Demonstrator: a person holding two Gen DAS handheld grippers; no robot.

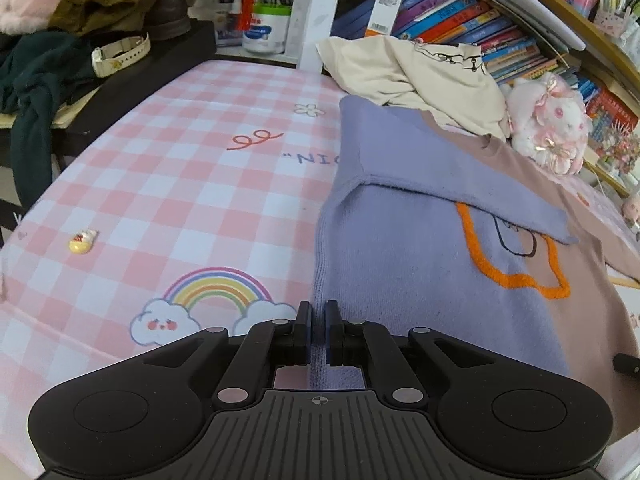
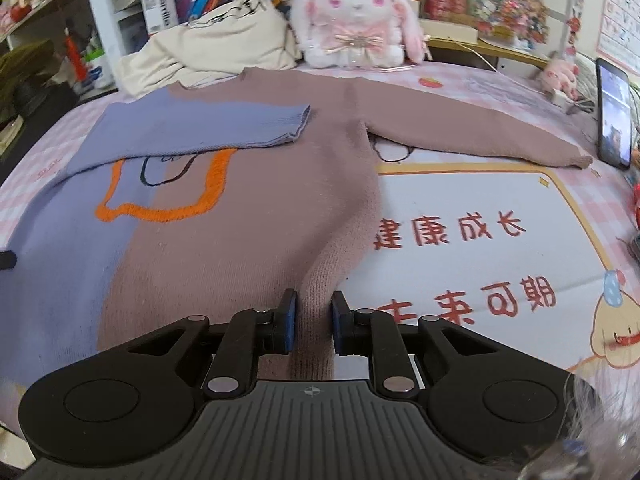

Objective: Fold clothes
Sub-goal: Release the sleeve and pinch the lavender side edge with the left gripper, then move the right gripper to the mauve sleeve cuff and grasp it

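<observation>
A purple-and-mauve knit sweater (image 2: 240, 208) with an orange outline lies flat on the pink checked cloth (image 1: 160, 184). Its purple sleeve (image 2: 208, 128) is folded across the chest; the mauve sleeve (image 2: 460, 124) stretches out to the right. My left gripper (image 1: 318, 326) is shut on the sweater's purple hem edge (image 1: 320, 352) at its left side. My right gripper (image 2: 314, 322) is closed on the mauve hem edge (image 2: 316, 320) at the sweater's right side, with a thick ridge of knit between the pads.
A cream garment (image 2: 208, 48) and a plush rabbit (image 2: 356, 16) sit behind the sweater. A phone (image 2: 614, 112) stands at the right. Dark clothes and a watch (image 1: 120, 54) lie on a black table at the left. Bookshelves line the back. A small toy (image 1: 82, 240) lies on the cloth.
</observation>
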